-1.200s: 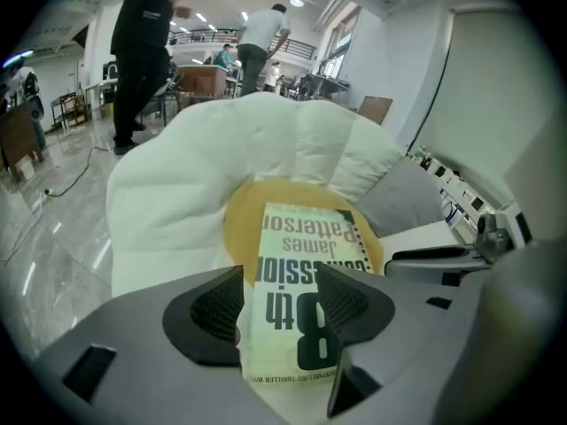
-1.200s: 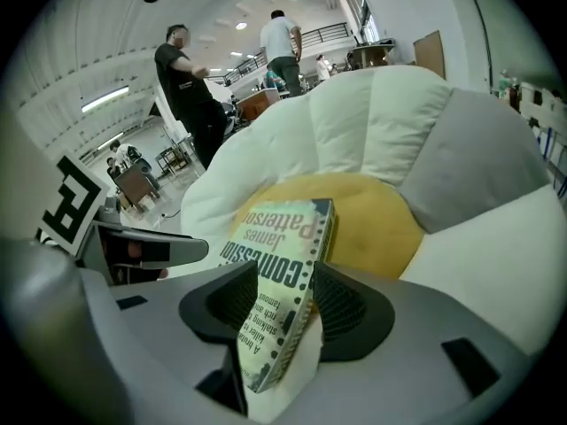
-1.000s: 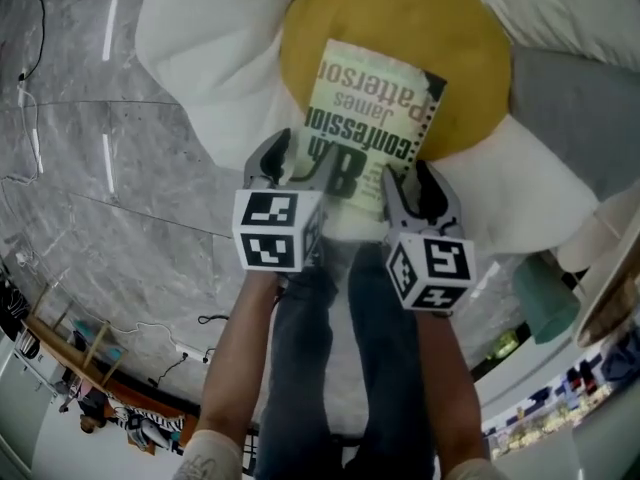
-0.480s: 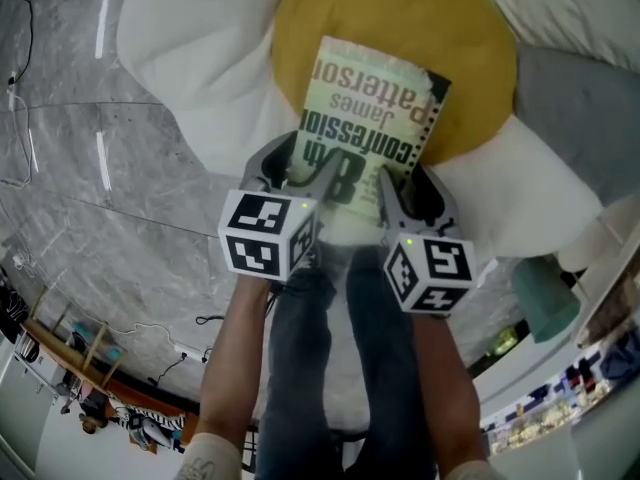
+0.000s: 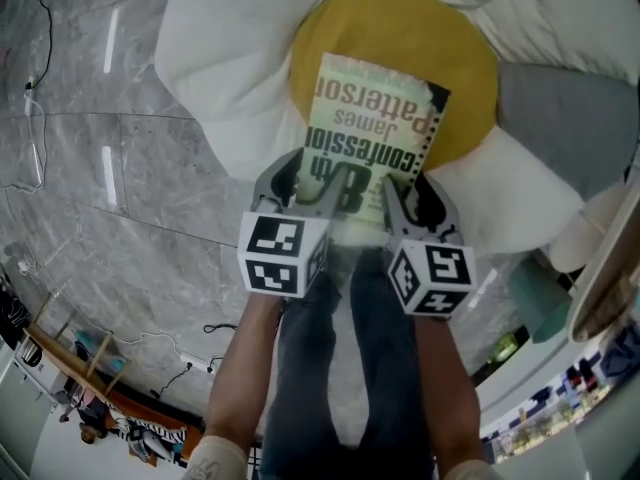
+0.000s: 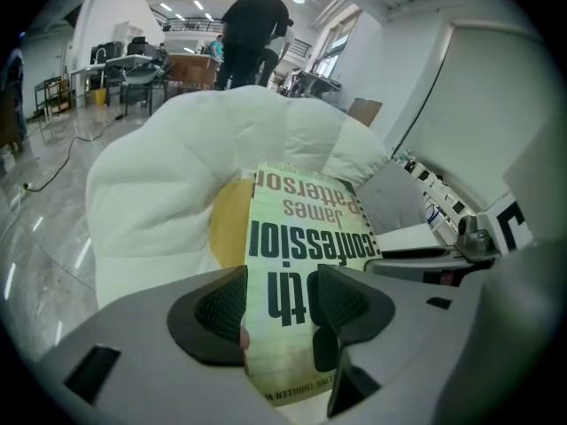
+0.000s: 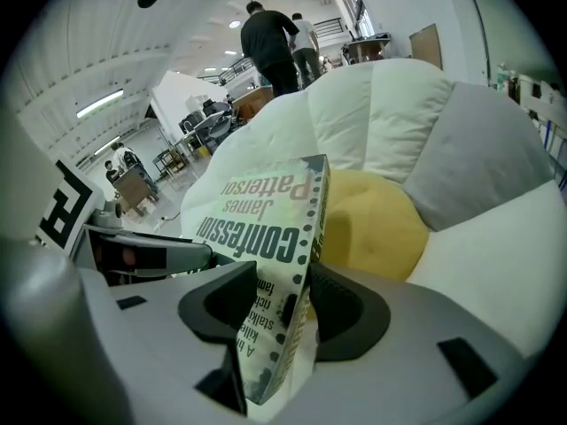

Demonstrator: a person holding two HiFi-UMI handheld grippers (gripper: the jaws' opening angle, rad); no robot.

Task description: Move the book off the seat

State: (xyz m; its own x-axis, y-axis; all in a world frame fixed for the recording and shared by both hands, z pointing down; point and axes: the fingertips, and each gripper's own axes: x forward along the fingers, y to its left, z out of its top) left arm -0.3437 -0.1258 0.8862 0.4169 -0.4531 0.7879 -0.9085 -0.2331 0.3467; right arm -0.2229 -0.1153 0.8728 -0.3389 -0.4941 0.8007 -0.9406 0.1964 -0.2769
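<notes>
A pale green paperback book lies on the yellow centre of a flower-shaped seat with white petals. My left gripper is at the book's near left corner. Its jaws are closing, wide apart, with the book's edge between them and no pad pressing on it. My right gripper is at the near right corner. In the right gripper view the book stands edge-on between the pads, and the right gripper is shut on it.
A grey petal lies right of the yellow centre. Grey marble floor spreads to the left. The person's jeans-clad legs are below the grippers. A teal object sits at the right. People stand far behind the seat.
Both grippers stay at the book's near edge and the book keeps its place on the yellow centre. The left gripper has shifted slightly along the near left corner.
</notes>
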